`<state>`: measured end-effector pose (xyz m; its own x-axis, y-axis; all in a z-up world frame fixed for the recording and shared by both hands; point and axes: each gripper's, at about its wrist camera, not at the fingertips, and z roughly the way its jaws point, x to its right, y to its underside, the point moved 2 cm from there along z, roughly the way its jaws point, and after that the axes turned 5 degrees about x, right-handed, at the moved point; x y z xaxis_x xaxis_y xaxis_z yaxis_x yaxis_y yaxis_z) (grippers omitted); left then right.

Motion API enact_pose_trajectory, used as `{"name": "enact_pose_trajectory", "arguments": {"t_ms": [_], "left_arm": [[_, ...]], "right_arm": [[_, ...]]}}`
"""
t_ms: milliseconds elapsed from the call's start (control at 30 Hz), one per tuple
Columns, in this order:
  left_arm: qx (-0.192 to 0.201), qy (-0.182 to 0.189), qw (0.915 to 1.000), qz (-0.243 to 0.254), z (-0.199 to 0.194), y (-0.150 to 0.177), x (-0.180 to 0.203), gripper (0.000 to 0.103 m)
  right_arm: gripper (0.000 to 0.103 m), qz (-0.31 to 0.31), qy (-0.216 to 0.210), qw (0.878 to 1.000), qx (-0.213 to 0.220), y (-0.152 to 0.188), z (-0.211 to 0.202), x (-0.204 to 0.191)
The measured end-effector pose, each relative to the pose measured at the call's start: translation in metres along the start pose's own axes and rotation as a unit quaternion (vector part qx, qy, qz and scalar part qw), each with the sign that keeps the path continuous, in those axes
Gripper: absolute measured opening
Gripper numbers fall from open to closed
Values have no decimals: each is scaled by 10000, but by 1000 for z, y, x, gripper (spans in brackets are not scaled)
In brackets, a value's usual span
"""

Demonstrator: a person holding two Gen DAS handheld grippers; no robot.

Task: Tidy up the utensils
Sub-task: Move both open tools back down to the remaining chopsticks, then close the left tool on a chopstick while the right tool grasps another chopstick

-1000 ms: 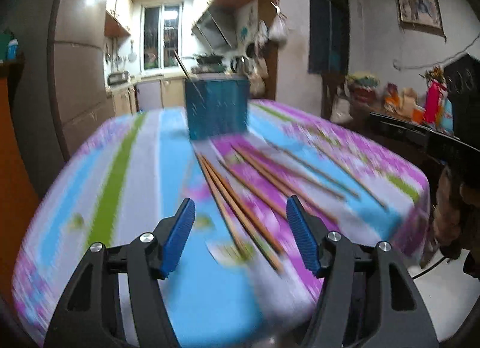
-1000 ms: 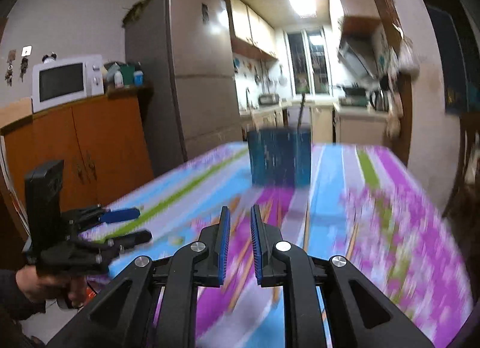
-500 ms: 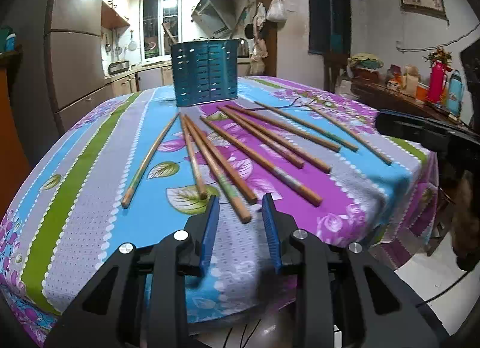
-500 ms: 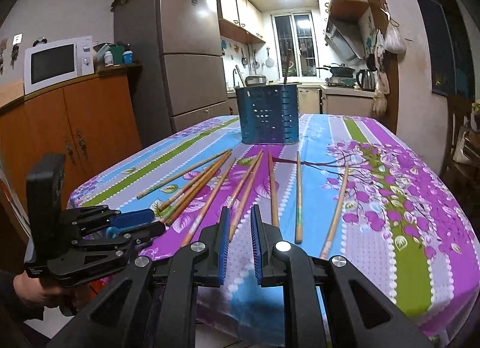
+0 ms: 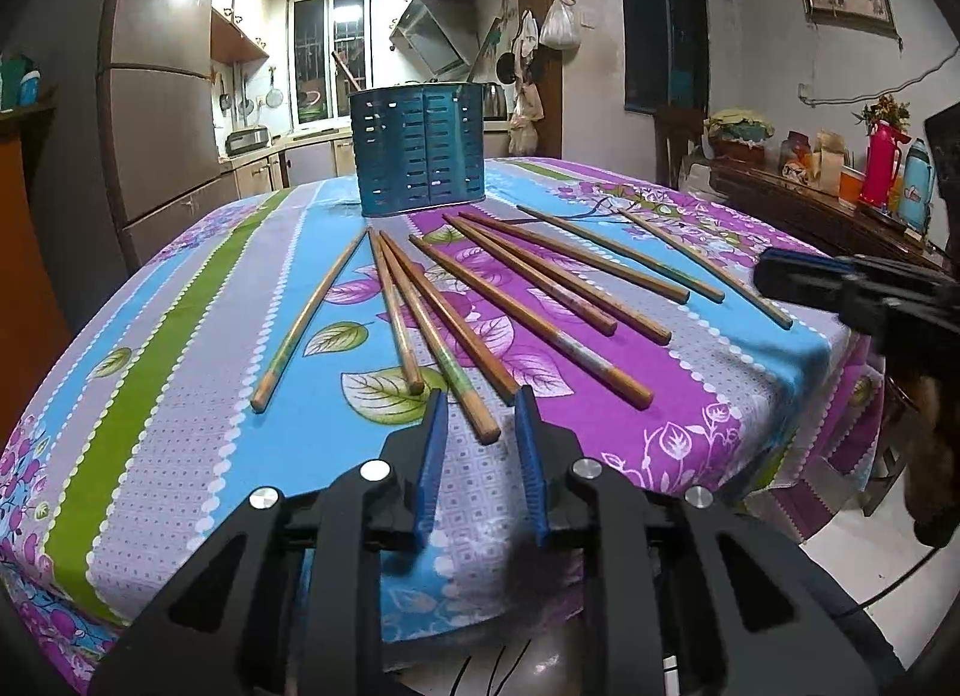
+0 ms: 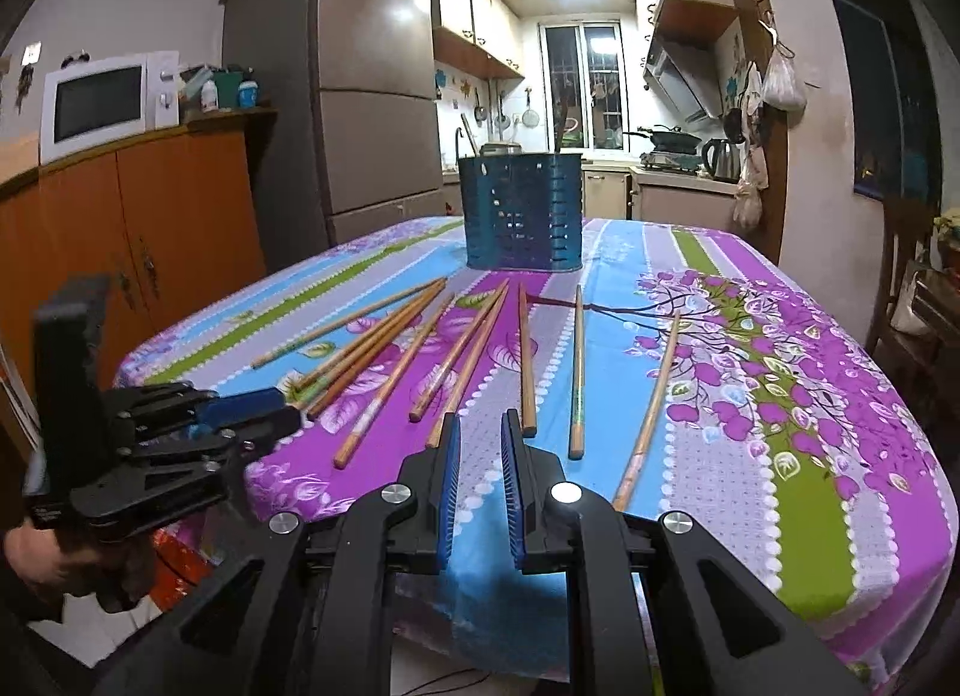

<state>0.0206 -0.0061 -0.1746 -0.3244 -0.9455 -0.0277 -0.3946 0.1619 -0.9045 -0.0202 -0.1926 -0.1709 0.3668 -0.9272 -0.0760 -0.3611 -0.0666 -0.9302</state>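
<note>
1. I see chopsticks (image 5: 528, 330) of smooth, satiny wood, fanned towards the table's near edge.
2. The tablecloth (image 6: 798, 456) I read as printed floral cloth, matt, draping over the edges.
3. The blue holder (image 5: 420, 150) near the far edge looks like slotted painted metal with a dull sheen.
4. My left gripper (image 5: 477, 444) and right gripper (image 6: 480, 468) have matt black plastic arms, ribbed blue pads (image 6: 449, 492) and shiny metal screws.
</note>
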Motion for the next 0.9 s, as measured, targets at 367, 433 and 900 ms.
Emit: {"name": "enact_pose_trajectory", "arguments": {"t_ms": [367,433,900], "left_arm": [[62,8,10000,-41,1,1,-1,22],[87,11,9999,-51,2,0,0,22],[257,-16,9997,-53,1,2,5,10]], "right_arm": [[15,-95,202,9991,-348,6,49,11],[15,-112,195,9990,-374,7,53,10],[8,76,269,9996,-42,10,45,16]]}}
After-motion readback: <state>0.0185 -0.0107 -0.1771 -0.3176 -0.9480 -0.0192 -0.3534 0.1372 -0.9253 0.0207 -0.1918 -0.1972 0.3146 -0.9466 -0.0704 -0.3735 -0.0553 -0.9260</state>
